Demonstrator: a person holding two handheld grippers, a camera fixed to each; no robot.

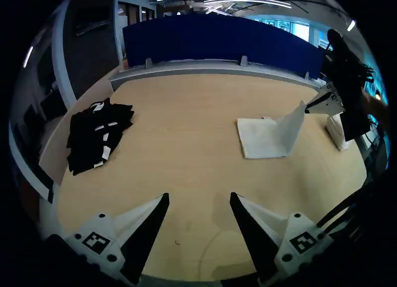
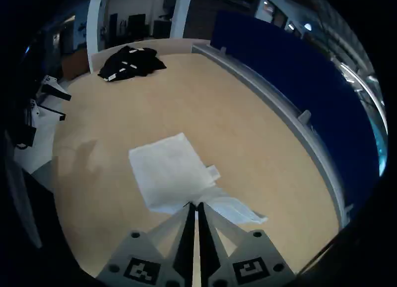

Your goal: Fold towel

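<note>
A white towel (image 1: 265,136) lies on the wooden table (image 1: 193,123), folded, with its right edge lifted into a peak. My right gripper (image 1: 308,107) pinches that raised edge at the table's right side. In the right gripper view the towel (image 2: 171,173) spreads flat ahead, and my right gripper (image 2: 195,205) is shut on the near corner of it. My left gripper (image 1: 199,198) hovers open over bare table near the front edge, well short of the towel, and it also appears at the far left (image 2: 54,101) of the right gripper view.
A pile of black cloth (image 1: 97,133) with white tags lies on the table's left side, also seen at the far end (image 2: 130,62) in the right gripper view. A blue partition (image 1: 218,41) runs along the back edge. Another white cloth (image 1: 339,132) sits at the right edge.
</note>
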